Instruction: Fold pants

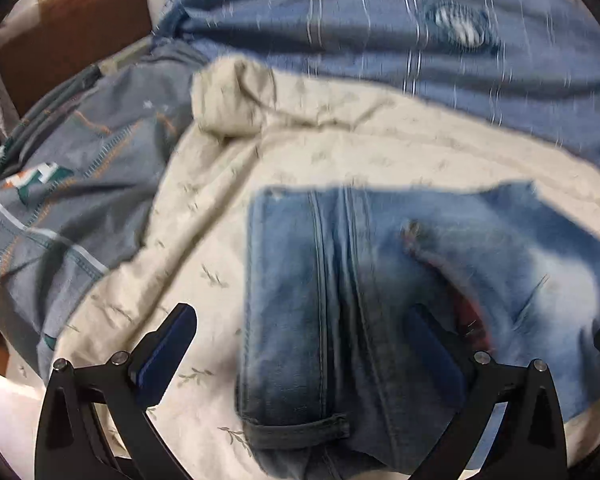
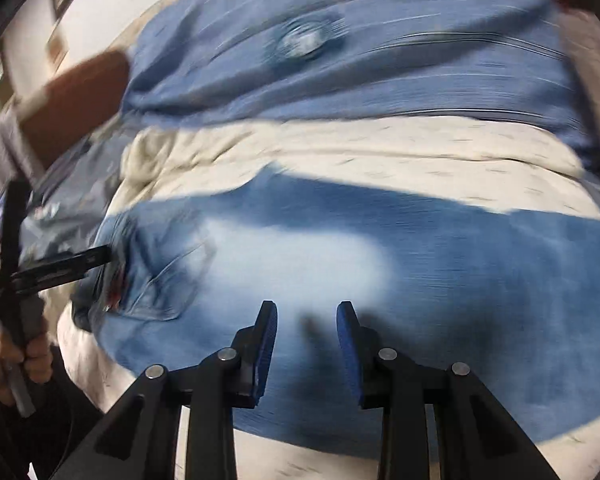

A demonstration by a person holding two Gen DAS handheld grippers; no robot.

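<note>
Cream bedsheet [image 1: 332, 148] with a little leaf print covers pretty much the whole bed, rumpled up into a lump toward the far left. Behind it lies a big blue striped blanket [image 1: 340, 28] with a round patch on it, and off to the left there's a grey jacket [image 1: 72, 184] with orange stitching and a teal-and-orange logo. A brown chair back [image 1: 72, 36] pokes up past the bed's far left corner.

The jeans [image 2: 380, 248] (light-wash denim, faded almost white in the middle) lie flat on the sheet, close in front of both cameras. In the left wrist view you can see a seam running up the middle, a belt loop at the near edge and a bit of red lining at a pocket opening.

The left hand-held gripper [image 1: 304, 344] stands wide open over the waistband end, nothing pinched, one finger over the sheet and the other over the denim. The right hand-held gripper [image 2: 307, 320] is only narrowly open, hovering above the pale faded patch, and it isn't gripping anything either. Both views are pretty motion-blurred. A hand [image 2: 16, 360] shows at the left edge of the right wrist view, wrapped round the other tool's handle.
</note>
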